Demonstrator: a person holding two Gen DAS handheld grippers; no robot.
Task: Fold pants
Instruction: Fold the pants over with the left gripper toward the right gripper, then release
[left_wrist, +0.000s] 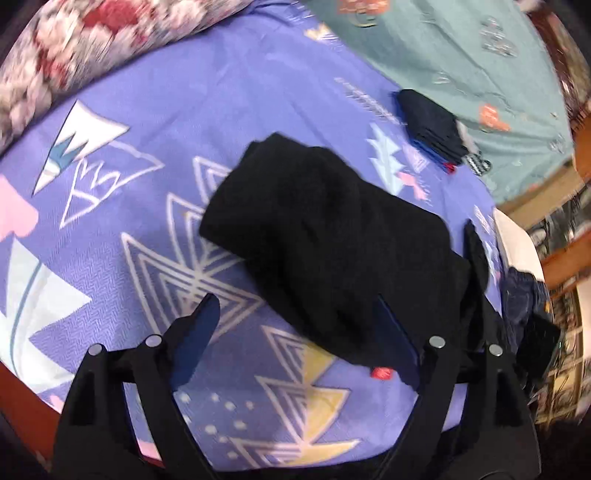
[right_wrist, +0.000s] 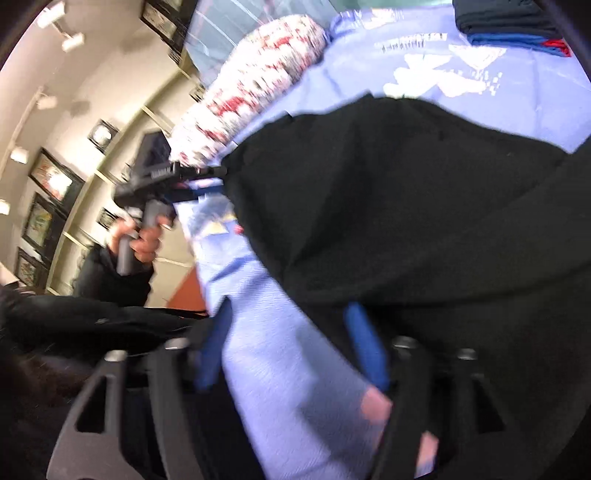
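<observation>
Both the left gripper (left_wrist: 295, 325) and right gripper (right_wrist: 291, 343) are wide open, holding nothing, beside the folded black pants (left_wrist: 332, 236) on the bed (left_wrist: 155, 110), seemingly released.

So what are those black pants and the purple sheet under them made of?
The black pants look like soft, matte knit or fleece: no sheen, rounded folds. The purple sheet looks like thin woven cotton with a printed pattern and a faint herringbone texture. Both are guesses.

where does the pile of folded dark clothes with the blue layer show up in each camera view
Left wrist view: the pile of folded dark clothes with a blue layer sits upper right, beyond the black pants.
Right wrist view: the pile is at the top right edge, partly cut off.
Shared landmark: the red-and-white floral pillow.
</observation>
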